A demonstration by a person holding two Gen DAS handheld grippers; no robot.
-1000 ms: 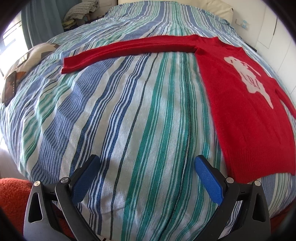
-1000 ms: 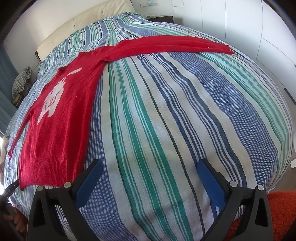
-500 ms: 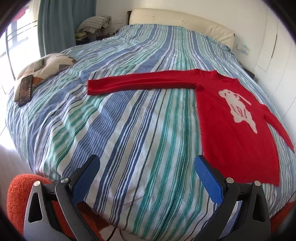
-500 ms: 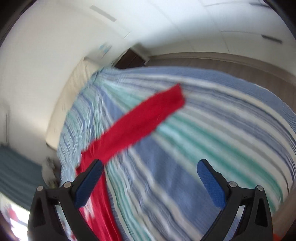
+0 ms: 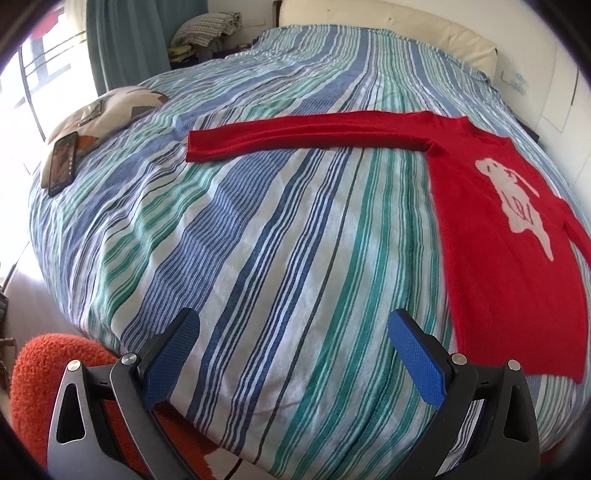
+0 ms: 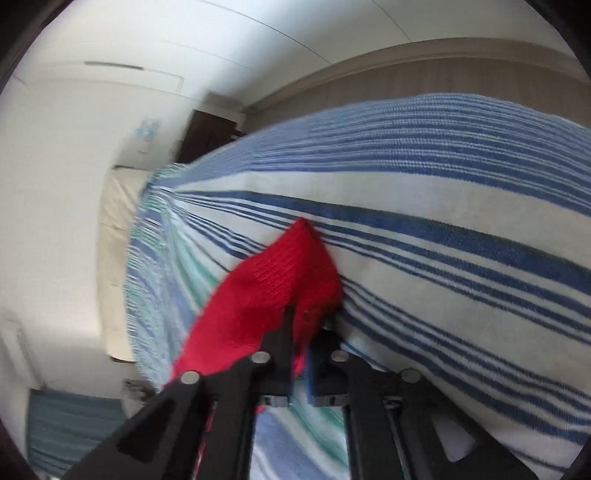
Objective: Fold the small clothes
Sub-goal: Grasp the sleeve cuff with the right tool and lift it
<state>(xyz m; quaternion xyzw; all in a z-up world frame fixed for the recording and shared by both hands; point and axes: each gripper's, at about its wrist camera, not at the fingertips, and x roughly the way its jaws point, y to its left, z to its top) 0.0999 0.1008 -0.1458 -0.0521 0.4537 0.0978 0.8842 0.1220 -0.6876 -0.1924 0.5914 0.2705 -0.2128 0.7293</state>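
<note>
A red knit sweater [image 5: 502, 236] with a pale animal print lies flat on the striped bed [image 5: 280, 236], at the right. Its left sleeve [image 5: 303, 136] stretches out to the left. My left gripper [image 5: 291, 343] is open and empty, hovering over the bed's near edge, left of the sweater's hem. My right gripper [image 6: 301, 332] is shut on the cuff end of the sweater's other sleeve [image 6: 273, 288], which bunches up over the jaws against the bedspread. That view is blurred.
A patterned cushion [image 5: 110, 110] with a phone [image 5: 62, 162] on it lies at the bed's left edge. An orange fuzzy seat [image 5: 51, 373] is below the bed's near corner. A curtain [image 5: 144, 40] and folded linens [image 5: 207, 29] stand behind; white wardrobe doors [image 6: 110, 74] are at the right.
My right gripper swung across to the far sleeve end and closed on its cuff. My left gripper pulled back and up from the bed, staying open.
</note>
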